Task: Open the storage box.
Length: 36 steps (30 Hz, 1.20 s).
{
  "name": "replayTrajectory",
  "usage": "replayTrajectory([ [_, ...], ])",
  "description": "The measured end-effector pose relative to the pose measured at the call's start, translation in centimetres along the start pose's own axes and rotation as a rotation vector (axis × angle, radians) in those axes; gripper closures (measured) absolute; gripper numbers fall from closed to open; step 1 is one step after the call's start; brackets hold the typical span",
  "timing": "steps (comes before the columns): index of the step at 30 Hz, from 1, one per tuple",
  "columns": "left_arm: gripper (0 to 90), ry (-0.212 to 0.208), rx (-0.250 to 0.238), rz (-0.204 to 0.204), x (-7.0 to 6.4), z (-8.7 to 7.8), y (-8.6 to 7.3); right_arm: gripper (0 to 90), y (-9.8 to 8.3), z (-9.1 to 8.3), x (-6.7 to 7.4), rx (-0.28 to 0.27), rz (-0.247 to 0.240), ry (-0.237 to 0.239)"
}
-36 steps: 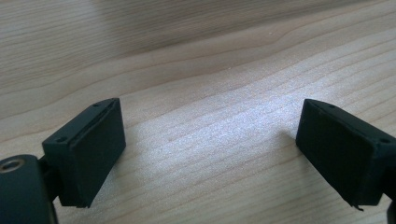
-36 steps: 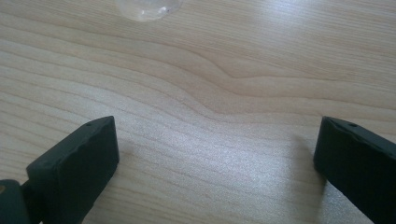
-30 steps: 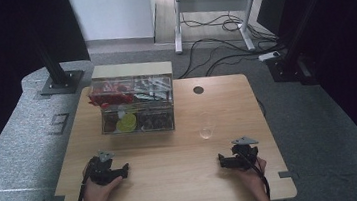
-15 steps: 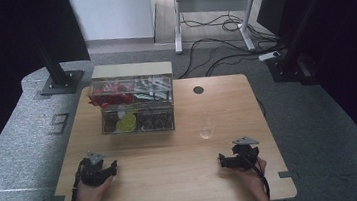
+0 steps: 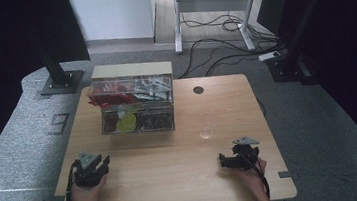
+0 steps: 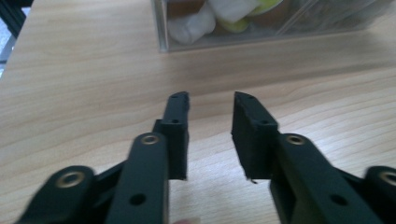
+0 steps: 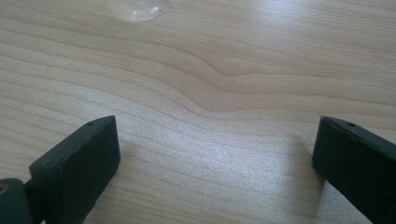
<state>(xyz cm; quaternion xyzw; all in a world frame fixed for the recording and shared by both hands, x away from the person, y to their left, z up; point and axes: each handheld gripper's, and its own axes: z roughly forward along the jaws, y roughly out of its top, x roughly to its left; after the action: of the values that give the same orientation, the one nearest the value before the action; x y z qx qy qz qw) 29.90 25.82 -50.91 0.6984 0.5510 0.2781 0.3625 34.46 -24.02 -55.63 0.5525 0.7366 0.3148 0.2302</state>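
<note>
My left gripper (image 5: 101, 164) sits near the table's front left, held by a hand. In the left gripper view its jaws (image 6: 211, 100) stand a narrow gap apart over bare wood with nothing between them; they have just been closing. Ahead of it stands a clear plastic box (image 5: 136, 105) holding red, yellow and white items (image 6: 201, 21). My right gripper (image 5: 227, 157) rests at the front right. Its jaws (image 7: 215, 126) are spread wide over the wood, empty. A small clear glass (image 5: 206, 133) stands just beyond it, and its base (image 7: 140, 8) is at the top of the right gripper view.
The wooden table (image 5: 175, 181) has a round cable hole (image 5: 198, 90) at the back. Grey mats lie on both sides, and black stand legs (image 5: 58, 78) are at the back left. Floor cables and a desk frame lie behind.
The left gripper has shifted a little to the left and its jaws have narrowed from wide apart to a small gap. The right gripper has stayed in place.
</note>
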Motion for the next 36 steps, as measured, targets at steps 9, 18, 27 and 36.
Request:
replayTrajectory([
  [9,87.1,-0.071,-0.032,-0.010,-0.6,-1.2,0.7,1.4,0.0,0.0,0.0,0.000,0.003,-0.002],
  [18,90.0,-0.147,-0.017,-0.006,-1.0,-0.9,1.5,1.5,0.0,0.0,0.0,-0.001,0.003,-0.002],
  [27,90.0,-0.168,-0.022,-0.003,-1.4,-0.2,2.8,1.5,0.0,0.0,0.0,-0.001,0.003,-0.002],
  [36,90.0,-0.190,-0.005,-0.018,-1.4,1.2,3.1,4.6,0.0,-0.1,0.0,-0.010,0.010,-0.012],
])
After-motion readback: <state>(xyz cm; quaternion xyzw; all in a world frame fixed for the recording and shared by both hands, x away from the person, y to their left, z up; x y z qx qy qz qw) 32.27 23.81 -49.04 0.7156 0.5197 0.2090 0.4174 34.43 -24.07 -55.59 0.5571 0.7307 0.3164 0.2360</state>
